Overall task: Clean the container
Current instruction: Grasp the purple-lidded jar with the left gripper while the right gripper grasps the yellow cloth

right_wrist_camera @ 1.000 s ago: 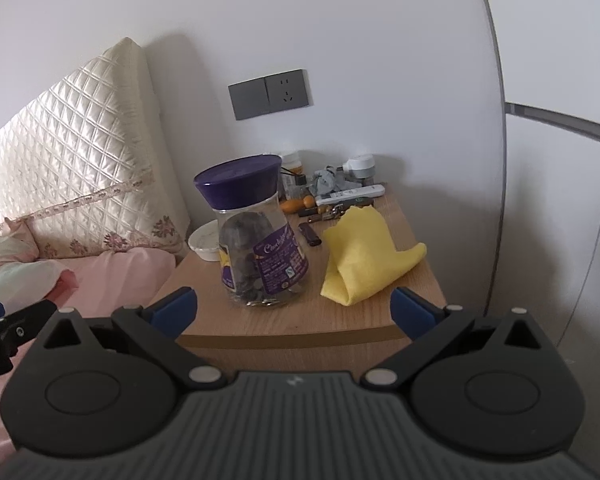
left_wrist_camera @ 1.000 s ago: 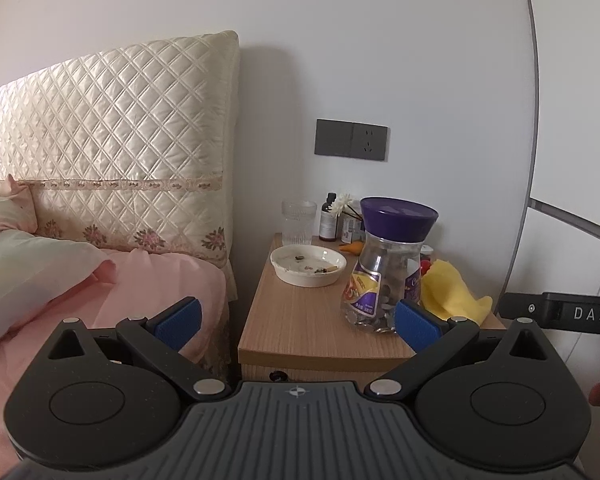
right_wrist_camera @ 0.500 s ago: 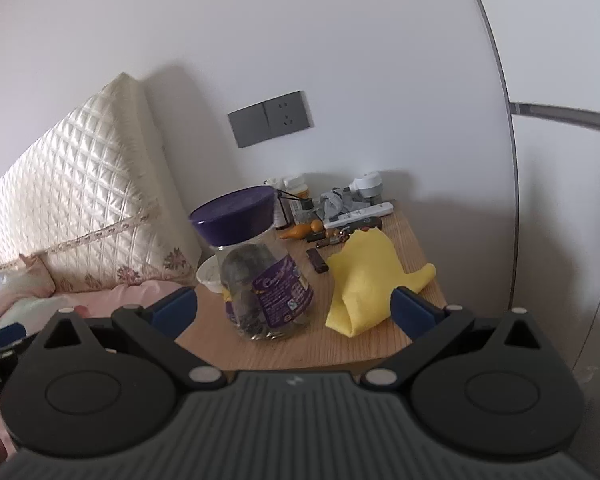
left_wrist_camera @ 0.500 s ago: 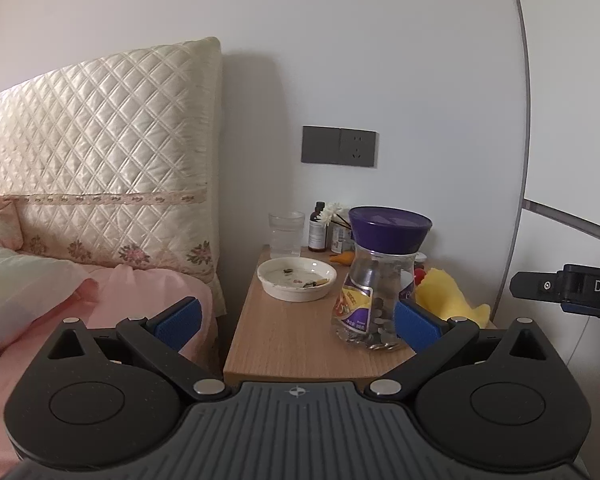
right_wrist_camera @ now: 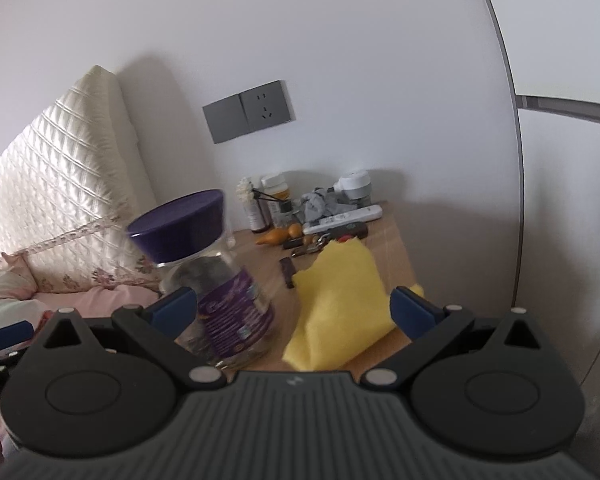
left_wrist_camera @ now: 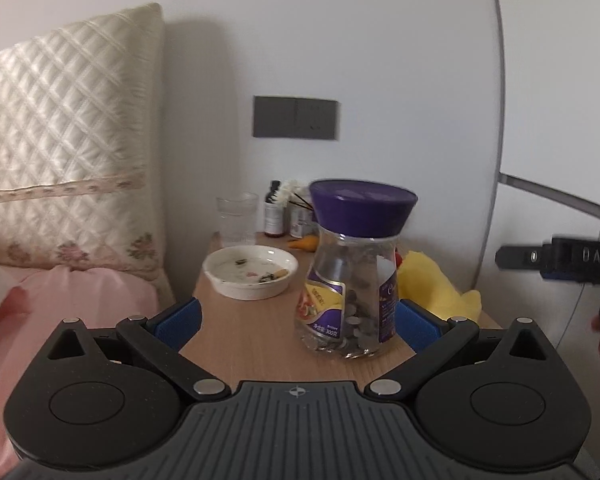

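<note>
A clear jar (left_wrist_camera: pixel 350 280) with a purple lid and coins at the bottom stands near the front of a wooden nightstand (left_wrist_camera: pixel 256 332); it also shows in the right wrist view (right_wrist_camera: pixel 216 280). A yellow cloth (right_wrist_camera: pixel 340 304) lies folded to its right, also seen in the left wrist view (left_wrist_camera: pixel 436 284). My left gripper (left_wrist_camera: pixel 298 320) is open just in front of the jar, which sits toward its right finger. My right gripper (right_wrist_camera: pixel 292 308) is open and empty, close before the jar and cloth.
A white dish (left_wrist_camera: pixel 251 271) with scraps sits left of the jar, a drinking glass (left_wrist_camera: pixel 237 216) behind it. Small bottles (right_wrist_camera: pixel 260 208), a remote (right_wrist_camera: pixel 344 218) and clutter line the wall. A bed with a quilted headboard (left_wrist_camera: pixel 60 152) is on the left.
Both grippers have moved forward toward the nightstand, so the jar and cloth loom larger. Both stayed open. Nothing on the nightstand has moved.
</note>
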